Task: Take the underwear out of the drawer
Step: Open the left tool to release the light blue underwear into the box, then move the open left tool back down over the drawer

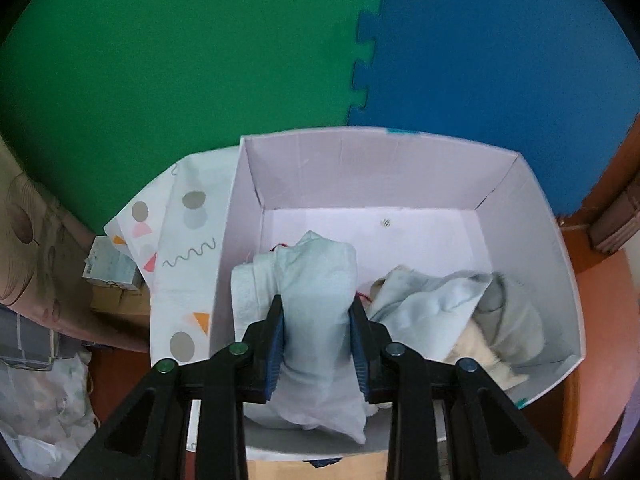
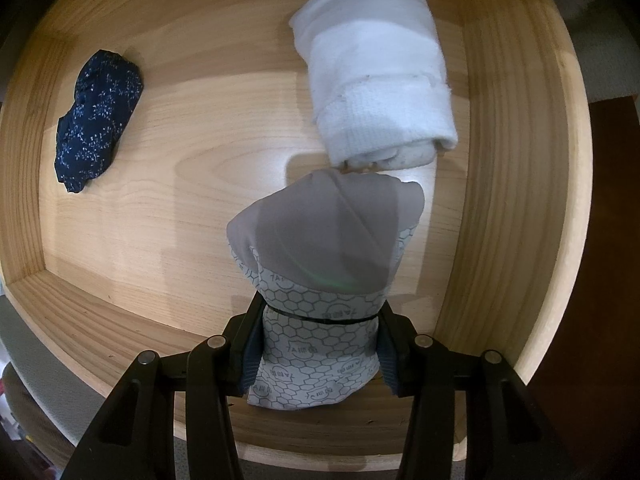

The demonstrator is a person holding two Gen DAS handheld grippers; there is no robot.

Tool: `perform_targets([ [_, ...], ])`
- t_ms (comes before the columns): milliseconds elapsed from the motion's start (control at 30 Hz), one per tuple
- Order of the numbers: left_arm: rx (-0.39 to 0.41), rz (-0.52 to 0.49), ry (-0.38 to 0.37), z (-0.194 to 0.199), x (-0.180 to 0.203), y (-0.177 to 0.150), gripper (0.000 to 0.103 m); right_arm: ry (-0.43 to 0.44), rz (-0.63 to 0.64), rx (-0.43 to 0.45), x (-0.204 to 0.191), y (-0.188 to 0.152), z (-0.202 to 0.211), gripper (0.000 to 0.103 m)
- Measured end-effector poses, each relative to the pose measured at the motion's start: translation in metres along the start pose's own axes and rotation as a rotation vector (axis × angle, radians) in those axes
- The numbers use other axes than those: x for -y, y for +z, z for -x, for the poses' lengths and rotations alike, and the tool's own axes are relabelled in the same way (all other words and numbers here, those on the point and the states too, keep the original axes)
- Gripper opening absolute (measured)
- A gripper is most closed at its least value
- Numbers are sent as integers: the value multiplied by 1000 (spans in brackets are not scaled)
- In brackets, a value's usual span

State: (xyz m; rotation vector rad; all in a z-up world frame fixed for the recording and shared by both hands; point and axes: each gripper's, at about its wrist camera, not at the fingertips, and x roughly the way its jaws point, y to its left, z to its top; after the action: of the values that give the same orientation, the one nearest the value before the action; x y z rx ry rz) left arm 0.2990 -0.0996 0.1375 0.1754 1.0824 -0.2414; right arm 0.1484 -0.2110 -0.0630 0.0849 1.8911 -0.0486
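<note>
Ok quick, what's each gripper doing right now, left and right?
Left gripper: closed on a pale blue rolled garment, over the white box.
Right gripper: closed on a grey hexagon-print garment, above the wooden drawer.

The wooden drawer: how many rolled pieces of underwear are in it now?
3. A dark blue floral roll lies at the left, a white roll at the upper right, and a grey hexagon-patterned roll is in the right gripper.

In the left wrist view the pale blue bundle hides the box's near wall, and the pile at right is too crumpled to tell apart. In the right wrist view the hexagon-print roll covers the white roll's near end.
</note>
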Motion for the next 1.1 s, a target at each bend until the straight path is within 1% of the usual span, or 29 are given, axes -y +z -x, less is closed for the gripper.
perform_targets([
  [33, -4, -6, 5, -2, 1, -2, 33, -1, 2, -1, -1, 2, -1, 46],
  [100, -5, -1, 12, -6, 0, -3, 34, -7, 8, -3, 2, 2, 2, 47],
  [200, -3, 17, 7, -6, -2, -5, 37, -11, 8, -3, -5, 3, 1, 47],
  [300, 6, -6, 27, 0, 2, -5, 41, -9, 6, -3, -10, 3, 1, 47],
  [367, 15, -21, 46, 4, 6, -6, 50, -10, 7, -3, -7, 3, 2, 47],
  [500, 29, -36, 34, 17, 6, -8, 58, -14, 7, -3, -10, 1, 1, 47],
  [567, 41, -32, 18, 25, 5, -10, 58, -14, 8, -3, -11, 1, 1, 47],
  [667, 63, -38, 23, 39, 2, -13, 59, -15, 6, -3, -13, 1, 1, 47],
  [800, 68, -39, 0, 56, -5, -22, 59, -20, 10, -4, -6, 1, 2, 47],
  [933, 66, -44, -14, 69, -15, -39, 59, -23, 10, -5, -9, 2, 5, 47],
  [1100, 59, -28, -4, 76, -32, -67, 59, -24, 8, -5, -13, 3, 4, 47],
])
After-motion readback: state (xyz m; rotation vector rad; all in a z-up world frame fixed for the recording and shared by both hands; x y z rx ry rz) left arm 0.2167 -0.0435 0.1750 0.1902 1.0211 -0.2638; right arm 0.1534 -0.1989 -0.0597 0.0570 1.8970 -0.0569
